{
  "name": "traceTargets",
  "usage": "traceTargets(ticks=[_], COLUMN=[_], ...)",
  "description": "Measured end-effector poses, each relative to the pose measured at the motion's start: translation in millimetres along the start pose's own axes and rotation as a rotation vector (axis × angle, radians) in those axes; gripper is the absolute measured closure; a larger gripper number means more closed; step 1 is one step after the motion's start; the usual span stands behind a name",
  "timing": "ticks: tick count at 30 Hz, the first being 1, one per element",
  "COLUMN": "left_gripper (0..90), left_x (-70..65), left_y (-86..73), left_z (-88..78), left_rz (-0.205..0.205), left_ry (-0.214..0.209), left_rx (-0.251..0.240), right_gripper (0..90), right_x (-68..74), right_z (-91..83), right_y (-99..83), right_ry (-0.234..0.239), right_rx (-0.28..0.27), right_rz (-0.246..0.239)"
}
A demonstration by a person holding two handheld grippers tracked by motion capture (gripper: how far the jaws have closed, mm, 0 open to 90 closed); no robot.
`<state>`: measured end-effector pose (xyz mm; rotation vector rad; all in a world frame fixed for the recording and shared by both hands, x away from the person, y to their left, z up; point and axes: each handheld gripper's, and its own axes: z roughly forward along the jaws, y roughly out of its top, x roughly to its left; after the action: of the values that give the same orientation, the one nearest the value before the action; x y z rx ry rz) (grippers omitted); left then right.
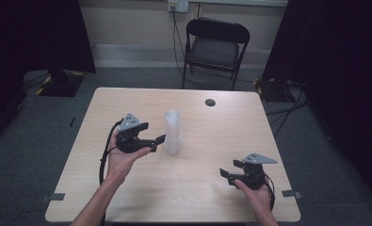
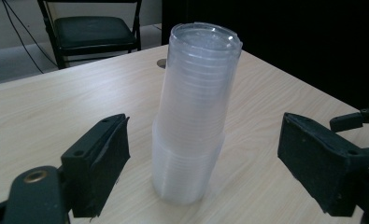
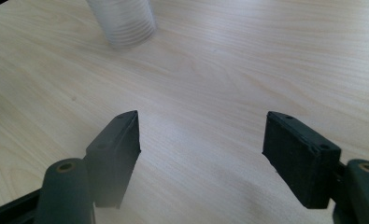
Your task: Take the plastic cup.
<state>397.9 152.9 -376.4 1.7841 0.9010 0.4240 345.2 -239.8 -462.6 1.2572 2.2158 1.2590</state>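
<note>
Wooden table (image 1: 127,101): light, pale-grained top with rounded corners, the room's central piece; a small dark round fitting (image 1: 210,102) is set into it near the far edge. Grey tape tabs (image 1: 291,193) mark the floor at the table's near corners. Folding chair (image 1: 215,49): black, padded seat, standing just beyond the table's far edge, facing it. Floor (image 1: 42,141): grey carpet all around the table. Wall (image 1: 127,21): cream, behind the chair, with a socket plate (image 1: 178,5) and cables (image 1: 176,42) hanging down. Black curtains (image 1: 334,61) flank the table left and right. Dark stand base (image 1: 61,84) off the table's far left corner.
</note>
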Motion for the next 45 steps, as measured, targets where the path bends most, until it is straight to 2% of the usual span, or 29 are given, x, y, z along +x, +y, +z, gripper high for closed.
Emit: traceTargets(ticks=[4,5,6,8,10,13,16,17,20,22,24,26,27,32,37,42,45], left_gripper=[17.6,17.6,17.7,19.4,19.4,19.4,19.4,19.4,18.6,17.4,16.5,17.2,21.6,21.9,22.8,25.4,25.8], left_x=[-1.1,-3.4,-5.2,-6.7,-9.1,-10.7,-12.9,-12.7,-11.2,-10.2,-10.0,-7.5,-6.3,-3.3,-2.9,-1.7,-0.9], left_y=[6.4,8.8,11.1,16.2,21.3,27.3,30.5,31.1,33.4,34.9,35.2,34.9,34.7,33.6,32.6,27.6,23.3], left_z=[6.3,7.3,7.7,9.8,12.3,15.6,19.1,20.7,26.4,32.1,38.3,42.1,44.3,54.8,62.7,69.8,72.9], left_rz=[-0.007,0.01,0.018,0.0,0.032,0.02,0.055,0.049,0.045,0.069,0.089,0.065,0.062,0.034,0.056,0.069,0.064], left_ry=[0.001,0.015,0.013,-0.011,0.003,-0.01,0.005,0.011,0.003,-0.011,0.017,-0.009,-0.013,-0.006,0.016,0.016,0.005], left_rx=[0.017,0.017,0.01,0.003,0.008,0.007,0.022,0.024,0.016,0.028,0.042,0.04,0.037,0.012,-0.007,0.017,0.021], right_gripper=[26.9,26.8,26.8,26.0,26.0,25.9,25.8,25.9,25.9,25.9,25.9,26.1,26.2,26.2,26.2,26.2,26.2], right_x=[0.6,0.6,0.9,1.7,2.2,4.2,4.9,4.5,3.4,2.8,3.0,3.5,3.5,2.5,2.8,2.7,2.8], right_z=[-0.3,-0.3,-0.4,0.4,1.3,1.5,1.5,1.7,1.0,0.7,0.9,1.3,1.3,1.4,1.6,1.3,1.3], right_y=[-0.2,-0.2,-0.2,-0.1,0.2,1.0,0.6,0.4,0.4,0.5,0.3,0.2,0.2,-0.2,-0.3,-0.4,-0.5], right_ry=[0.007,0.008,0.005,-0.002,0.005,0.012,0.015,0.017,0.013,0.012,0.013,0.011,0.007,0.004,0.009,0.01,0.01], right_rx=[-0.001,-0.004,-0.001,0.002,0.001,-0.001,0.004,0.003,-0.007,-0.01,-0.006,-0.002,-0.004,-0.01,-0.011,-0.013,-0.013], right_rz=[-0.003,-0.006,-0.008,-0.01,-0.021,-0.031,-0.036,-0.036,-0.024,-0.025,-0.021,-0.018,-0.02,-0.018,-0.015,-0.015,-0.014])
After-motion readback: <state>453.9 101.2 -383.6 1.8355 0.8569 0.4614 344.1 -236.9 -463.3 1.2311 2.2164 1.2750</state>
